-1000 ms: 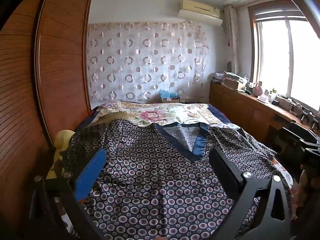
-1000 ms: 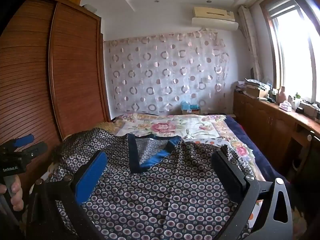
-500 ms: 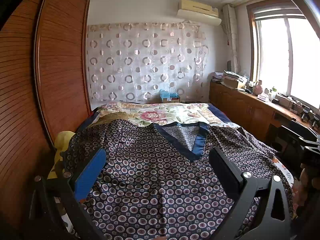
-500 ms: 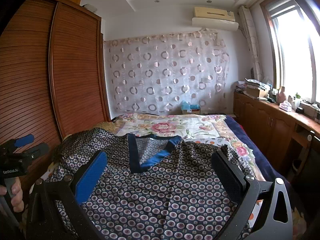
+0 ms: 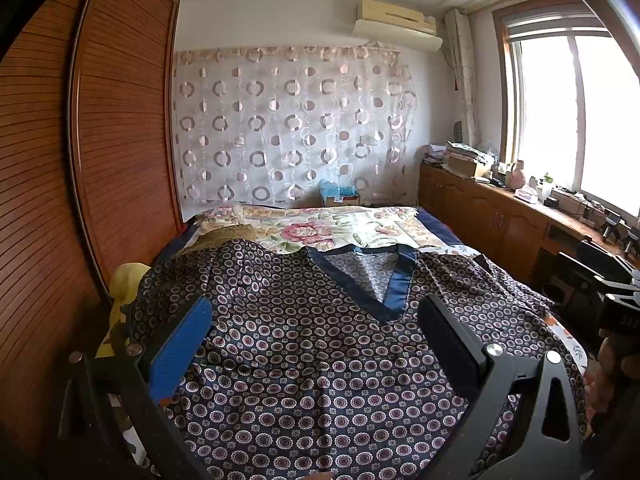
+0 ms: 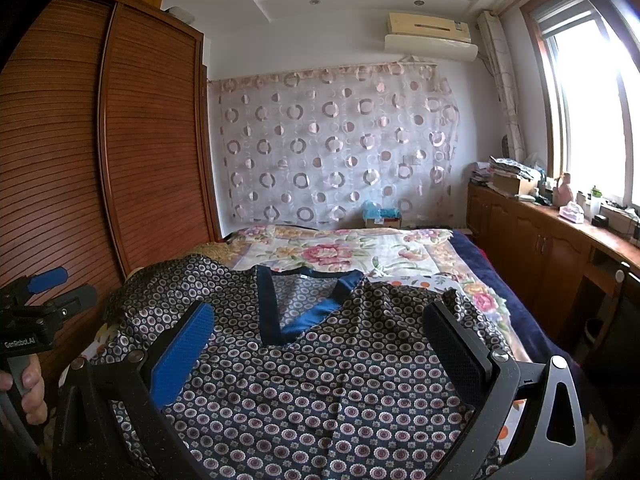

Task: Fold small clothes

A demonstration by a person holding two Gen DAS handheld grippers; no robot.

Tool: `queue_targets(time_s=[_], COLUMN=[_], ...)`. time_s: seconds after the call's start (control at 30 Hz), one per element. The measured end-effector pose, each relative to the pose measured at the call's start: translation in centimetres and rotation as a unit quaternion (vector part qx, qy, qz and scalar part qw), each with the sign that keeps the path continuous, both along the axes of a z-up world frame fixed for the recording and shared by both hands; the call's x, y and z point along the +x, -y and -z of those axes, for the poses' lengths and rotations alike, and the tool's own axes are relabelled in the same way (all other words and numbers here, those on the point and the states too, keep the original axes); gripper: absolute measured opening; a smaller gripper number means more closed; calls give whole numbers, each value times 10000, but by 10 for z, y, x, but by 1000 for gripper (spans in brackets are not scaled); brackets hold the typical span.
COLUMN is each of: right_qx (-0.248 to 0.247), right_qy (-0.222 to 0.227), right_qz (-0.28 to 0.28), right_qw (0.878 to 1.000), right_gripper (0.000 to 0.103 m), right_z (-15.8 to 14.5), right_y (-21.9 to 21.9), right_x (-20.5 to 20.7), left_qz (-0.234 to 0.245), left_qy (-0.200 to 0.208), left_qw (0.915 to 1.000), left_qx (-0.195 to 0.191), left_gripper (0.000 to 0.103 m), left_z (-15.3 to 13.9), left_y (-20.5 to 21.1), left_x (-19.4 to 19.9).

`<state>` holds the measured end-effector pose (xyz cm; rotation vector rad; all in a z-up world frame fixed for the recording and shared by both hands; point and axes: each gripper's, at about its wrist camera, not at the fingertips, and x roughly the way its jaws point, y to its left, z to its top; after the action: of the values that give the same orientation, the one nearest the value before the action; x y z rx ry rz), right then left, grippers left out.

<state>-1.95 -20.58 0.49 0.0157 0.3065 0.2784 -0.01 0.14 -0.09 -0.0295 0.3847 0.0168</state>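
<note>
patterned v-neck top (image 5: 320,360) lies spread flat on the floral bedspread (image 5: 352,228), unfolded. left gripper (image 5: 316,340) and right gripper (image 6: 320,344) both gape wide above it, holding nothing. risk: slippery-looking fabric bunches or slides if pinched mid-panel rather than at a hem.

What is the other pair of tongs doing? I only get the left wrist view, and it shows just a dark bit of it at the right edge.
Observer: The right tongs are wide open above the patterned V-neck top, with nothing gripped between them.
Visitor: And who is holding my left pair?
Observer: A hand is wrapped round the handle of the left tongs, off the top's left side, next to the wardrobe.
Visitor: Is there any writing on them?
Observer: Yes, a small white label on the body; it seems to read GenRobot.AI.
</note>
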Motion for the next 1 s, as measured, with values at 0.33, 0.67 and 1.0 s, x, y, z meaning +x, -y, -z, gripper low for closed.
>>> queue_targets(time_s=[0.33,0.67,1.0], right_qx=[0,2,3], right_qy=[8,4,10], right_qz=[7,3,-1], right_qw=[10000,10000,10000], right_gripper=[103,103,103], right_z=[0,0,-1], right_y=[1,0,1], right_x=[0,0,0], left_qz=[-9,-7,-16], left_qy=[34,56,61], left_qw=[10000,10000,10000], left_qx=[16,28,38], left_gripper=[103,103,103], left_z=[-7,-15,-16], left_y=[7,7,7], left_x=[-5,-8,-9])
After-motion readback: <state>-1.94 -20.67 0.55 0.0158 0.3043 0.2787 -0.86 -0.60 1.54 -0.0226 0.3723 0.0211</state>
